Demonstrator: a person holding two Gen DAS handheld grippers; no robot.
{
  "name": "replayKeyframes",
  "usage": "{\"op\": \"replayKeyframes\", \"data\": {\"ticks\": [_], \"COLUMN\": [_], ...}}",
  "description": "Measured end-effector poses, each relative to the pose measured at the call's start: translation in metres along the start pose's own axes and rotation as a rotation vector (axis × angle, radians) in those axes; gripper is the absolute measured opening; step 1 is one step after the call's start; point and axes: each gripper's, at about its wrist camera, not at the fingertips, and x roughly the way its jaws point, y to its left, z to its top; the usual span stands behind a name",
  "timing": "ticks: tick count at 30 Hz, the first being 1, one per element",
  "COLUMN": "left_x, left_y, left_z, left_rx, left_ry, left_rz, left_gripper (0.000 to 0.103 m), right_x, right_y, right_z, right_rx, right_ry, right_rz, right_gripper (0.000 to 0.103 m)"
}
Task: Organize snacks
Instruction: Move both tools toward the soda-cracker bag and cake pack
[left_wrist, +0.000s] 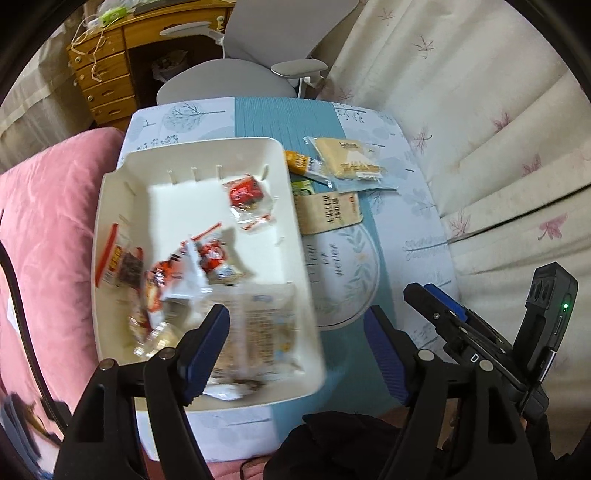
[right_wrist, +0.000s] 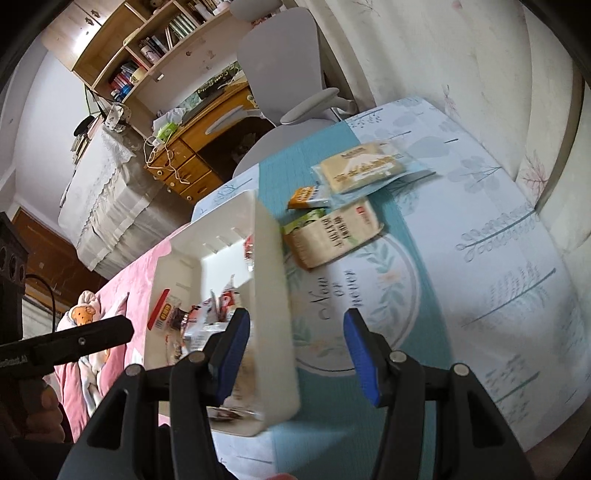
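A white bin (left_wrist: 122, 177) sits on the patterned table and holds several snack packets: red ones (left_wrist: 243, 192) and a clear wrapped one (left_wrist: 266, 325). My left gripper (left_wrist: 295, 354) is open above the bin's near right corner. On the table to the right of the bin lie a yellow packet (left_wrist: 351, 157), an orange packet (left_wrist: 299, 162), a green packet (left_wrist: 303, 188) and a beige packet (left_wrist: 328, 212). My right gripper (right_wrist: 291, 354) is open, astride the bin's right wall (right_wrist: 273, 280). The beige packet (right_wrist: 332, 232) and yellow packet (right_wrist: 362, 166) lie beyond it.
A pink blanket (left_wrist: 48, 229) lies left of the table. A floral cushion (left_wrist: 498, 129) rises on the right. A grey office chair (left_wrist: 258, 55) and a wooden desk (left_wrist: 107, 74) stand behind the table. The right gripper's body (left_wrist: 480, 339) shows in the left wrist view.
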Motion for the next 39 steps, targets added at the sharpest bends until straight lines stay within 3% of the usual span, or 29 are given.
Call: {"op": "replayKeyframes", "data": {"ticks": [5,18,27,39], "left_x": [0.014,0.063,0.108,0.161], "left_y": [-0.04,-0.097,-0.093,-0.06], "left_z": [0.002,0.009,0.028,0.035], "left_rx": [-0.034,-0.24,-0.491,-0.904], "left_ry": [0.003,0.053,0.05,-0.086], "left_rz": [0.074,0.117,0.142,0.129], "left_gripper": [0.074,0.074,0.079,0.084], "right_x": [-0.007,-0.015,-0.002,0.056], "right_y": [-0.036,-0.085,-0.095,-0.081], "right_z": [0.017,0.034,0.056,0.07], "right_rx": [-0.028,-0.272,-0.496,-0.93], "right_ry": [0.02,0.087,0.014,-0.14], "right_rz": [0.035,0.002,-0.108,-0.17], "right_gripper": [0.053,0.053,0.053,0.053]}}
